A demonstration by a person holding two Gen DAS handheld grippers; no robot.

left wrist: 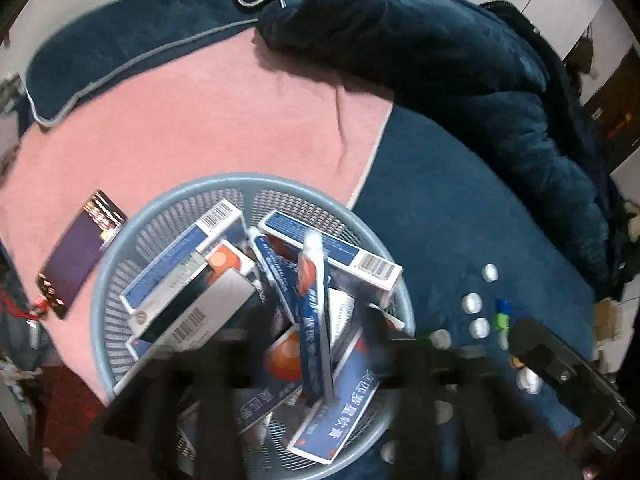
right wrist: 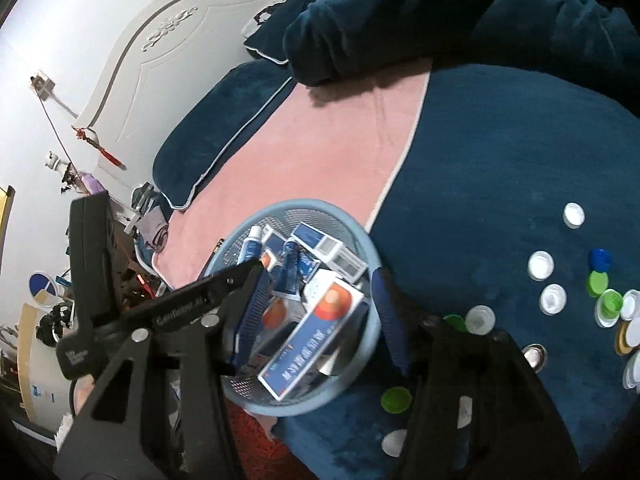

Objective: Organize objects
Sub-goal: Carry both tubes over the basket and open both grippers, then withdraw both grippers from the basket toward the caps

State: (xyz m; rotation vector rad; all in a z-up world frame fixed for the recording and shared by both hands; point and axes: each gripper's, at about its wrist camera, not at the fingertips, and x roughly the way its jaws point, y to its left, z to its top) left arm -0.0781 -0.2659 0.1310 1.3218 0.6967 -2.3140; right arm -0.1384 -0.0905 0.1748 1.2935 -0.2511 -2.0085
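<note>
A round blue mesh basket (right wrist: 372, 264) sits on the bed, straddling the edge of a pink towel (right wrist: 320, 144) and the dark blue blanket (right wrist: 500, 168). It is piled with blue-and-white medicine boxes (left wrist: 332, 420) and tubes (left wrist: 316, 304). The left gripper (left wrist: 304, 380) hangs over the basket, jaws apart, blurred, one tube standing loose between them. The right gripper (right wrist: 316, 316) also hovers there, its jaws apart and clamping nothing. Bottle caps (right wrist: 541, 265), white, green and blue, lie scattered on the blanket beside the basket. A phone (left wrist: 80, 256) rests on the towel. A white carved headboard (right wrist: 132, 60) stands behind dark pillows (right wrist: 216, 136).
</note>
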